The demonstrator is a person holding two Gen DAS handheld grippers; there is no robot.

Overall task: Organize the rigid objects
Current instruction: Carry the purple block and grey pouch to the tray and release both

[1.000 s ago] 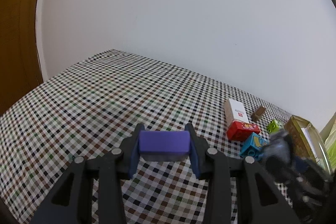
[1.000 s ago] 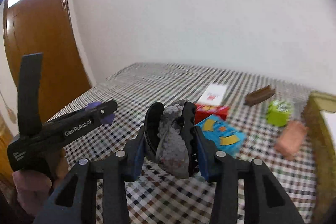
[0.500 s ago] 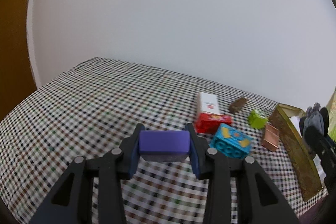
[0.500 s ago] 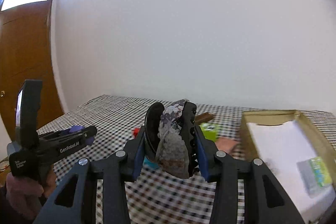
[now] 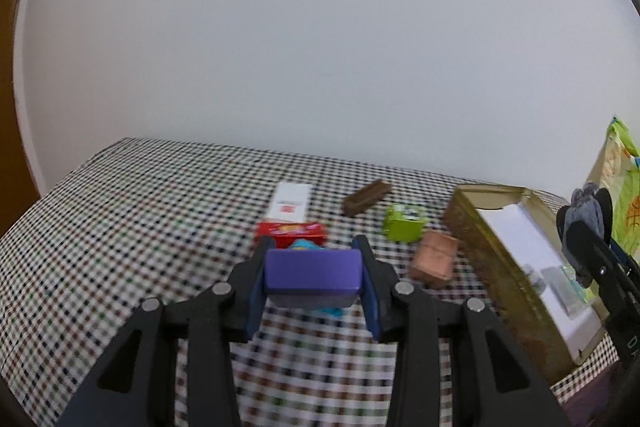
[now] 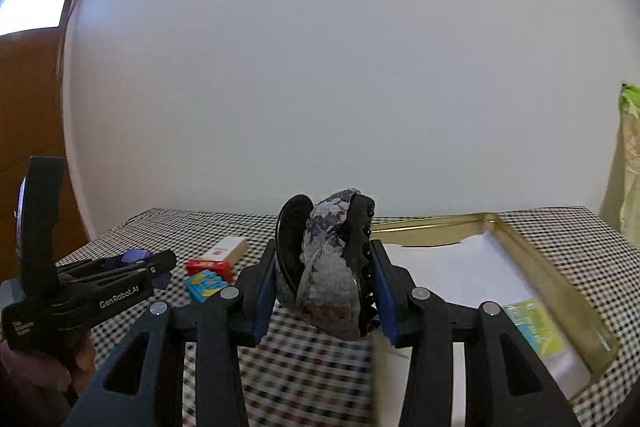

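Observation:
My left gripper point(image 5: 314, 251) is shut on a purple block point(image 5: 312, 271), held above the checkered tablecloth point(image 5: 120, 235). From the right wrist view, that left gripper point(image 6: 162, 265) sits at the lower left in a person's hand, the purple block point(image 6: 134, 256) at its tip. My right gripper point(image 6: 325, 259) is shut on a black hair claw with a mottled grey face point(image 6: 330, 267). It hovers at the near left corner of an open gold tin point(image 6: 554, 281). The left wrist view shows the right gripper point(image 5: 586, 239) over the tin point(image 5: 496, 267).
Loose on the cloth are a red box point(image 5: 290, 231), a white box point(image 5: 291, 202), a brown bar point(image 5: 366, 195), a green block point(image 5: 403, 225) and a copper-pink block point(image 5: 434, 259). A blue block point(image 6: 206, 286) lies beyond the left gripper. A small packet point(image 6: 528, 319) lies in the white-lined tin. A green bag point(image 6: 630, 163) stands far right.
Both hands have swung to the right, each keeping its grip. The gold tin has come into full view under the right gripper, and the loose items have shifted left in both views.

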